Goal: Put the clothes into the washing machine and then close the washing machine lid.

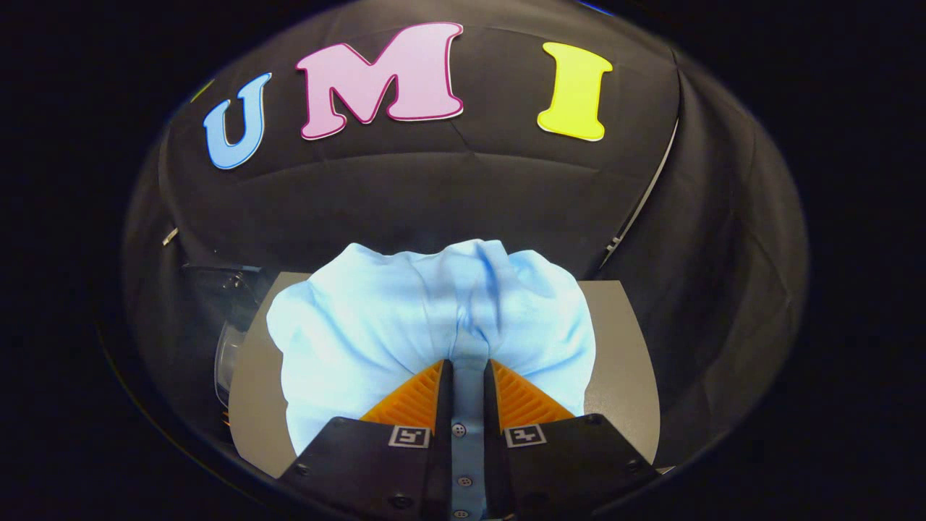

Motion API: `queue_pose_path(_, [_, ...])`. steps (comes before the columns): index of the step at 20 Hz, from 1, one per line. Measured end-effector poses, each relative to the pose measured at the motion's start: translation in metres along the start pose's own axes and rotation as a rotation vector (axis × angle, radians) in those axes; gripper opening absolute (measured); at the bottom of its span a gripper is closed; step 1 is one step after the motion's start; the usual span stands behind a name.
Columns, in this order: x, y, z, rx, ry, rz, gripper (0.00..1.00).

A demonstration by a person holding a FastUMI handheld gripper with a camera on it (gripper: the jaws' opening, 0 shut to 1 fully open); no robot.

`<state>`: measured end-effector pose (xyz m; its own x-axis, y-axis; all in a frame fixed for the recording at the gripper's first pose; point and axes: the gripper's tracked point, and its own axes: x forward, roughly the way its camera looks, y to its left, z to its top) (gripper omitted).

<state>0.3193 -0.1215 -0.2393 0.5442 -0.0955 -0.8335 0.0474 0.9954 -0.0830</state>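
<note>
A light blue shirt bunches up just ahead of my fingers and hangs over a grey flat surface. Its buttoned placket runs down between the two orange ribbed fingers. My gripper is shut on that strip of cloth, both pads pressing it. A clear, curved part that may belong to the washing machine shows to the left of the grey surface, partly hidden by the shirt.
The black cloth wall stands close behind the shirt. A thin pale strip runs down a seam in the cloth, beyond the shirt to the right.
</note>
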Motion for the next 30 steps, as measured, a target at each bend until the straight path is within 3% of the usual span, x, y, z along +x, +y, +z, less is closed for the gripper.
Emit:
queue_pose_path(1, [-0.001,-0.002,0.002,0.025,-0.019,0.006,0.23])
queue_pose_path(2, [-0.003,0.0,-0.001,0.04,-0.023,0.012,0.06])
queue_pose_path(10, [-0.031,0.008,0.012,0.059,-0.093,0.03,0.06])
queue_pose_path(19, [-0.147,0.042,0.08,0.052,-0.334,0.077,0.05])
queue_pose_path(25, [-0.208,0.1,0.127,-0.025,-0.49,0.133,0.05])
queue_pose_path(30, [-0.227,0.181,0.145,-0.097,-0.553,0.244,0.05])
